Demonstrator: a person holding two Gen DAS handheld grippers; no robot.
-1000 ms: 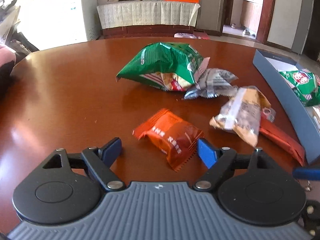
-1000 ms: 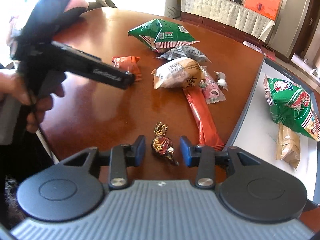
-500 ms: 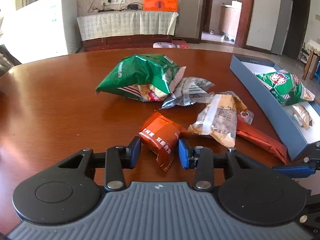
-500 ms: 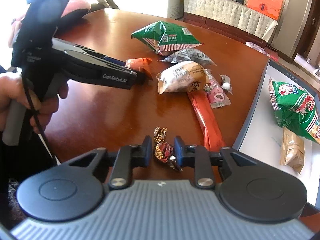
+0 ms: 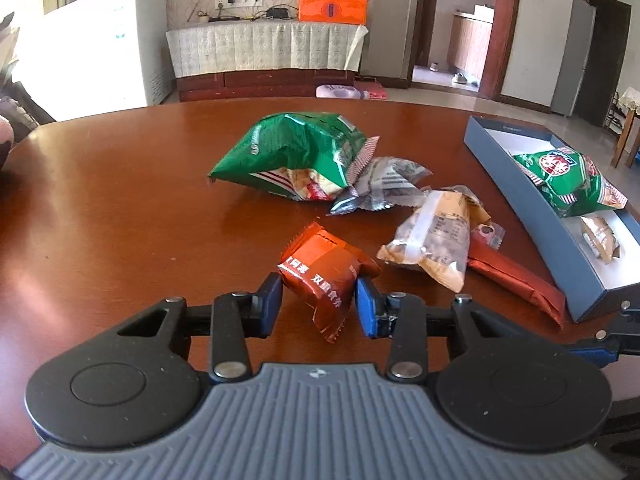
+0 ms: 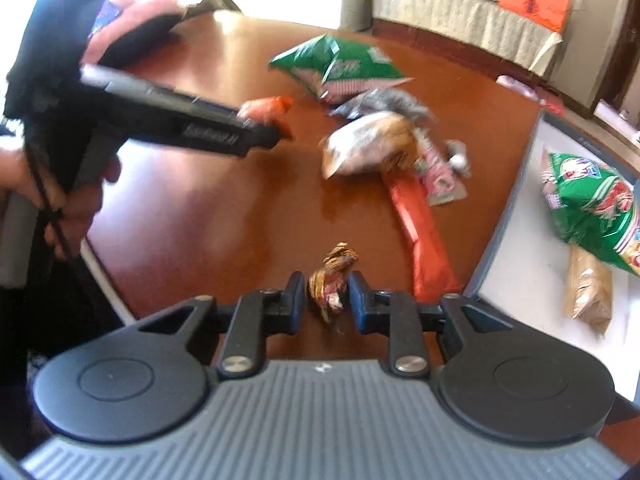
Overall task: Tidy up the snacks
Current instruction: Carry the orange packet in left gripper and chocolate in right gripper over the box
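A second ago both sets of jaws stood wide around loose snacks on the brown table (image 5: 120,208); now each has closed on its prize. At left, the left gripper (image 5: 318,300) pinches the orange packet (image 5: 326,274), its blue pads pressing the wrapper's sides and the packet tilted up off the wood. At right, the right gripper (image 6: 325,302) has clamped the small gold-and-red candy (image 6: 330,280) between its fingers, close to the table's near edge. That likely means two pickups are secured at once, with the carry to the grey box (image 5: 560,236) still ahead. The box sits at the table's right and already holds a green bag (image 5: 568,178) and a tan packet. Both tools angle downward toward the tabletop. In the right wrist view, a hand (image 6: 80,200) grips the left tool's handle, its long black body reaching across the table toward the snack pile.
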